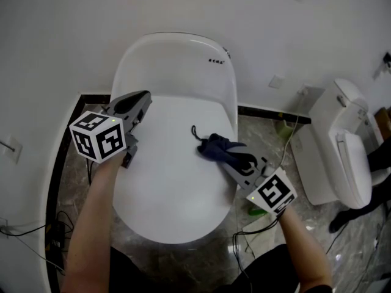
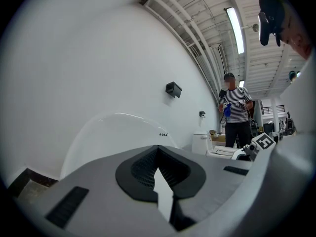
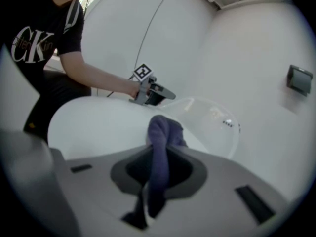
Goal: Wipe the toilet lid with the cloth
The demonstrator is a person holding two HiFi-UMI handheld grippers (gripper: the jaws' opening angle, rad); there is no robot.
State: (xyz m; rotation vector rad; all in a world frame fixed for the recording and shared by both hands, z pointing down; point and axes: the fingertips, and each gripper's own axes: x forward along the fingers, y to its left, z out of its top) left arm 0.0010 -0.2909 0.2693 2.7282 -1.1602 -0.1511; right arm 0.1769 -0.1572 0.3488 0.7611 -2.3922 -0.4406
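At left, the left tool [image 1: 138, 105] sits at the rear left edge of the white toilet lid [image 1: 165, 188]. Its jaws are drawn together with nothing between them, and its marker cube [image 1: 98, 137] is nearest the camera. Whether its tips touch the lid cannot be told. The lid lies shut over the bowl, so nothing inside the toilet shows. Beyond the tool's tips rises the rounded white back of the toilet [image 1: 177, 60], set against a white wall [image 1: 73, 29].

To that tool's right, well apart from it, the dark blue cloth [image 1: 215, 146] lies bunched on the lid near its right edge. The right tool [image 1: 231, 159] is clamped on the cloth. In the right gripper view the fabric [image 3: 159, 137] runs between the two pads and spills forward onto the lid.

Right of this tool, across the marbled floor [image 1: 269, 163] with its loose cables [image 1: 256, 237], stands a second toilet [image 1: 342, 145], its lid also down. In the left gripper view a person in a striped shirt [image 2: 236, 107] stands far beyond the tool.
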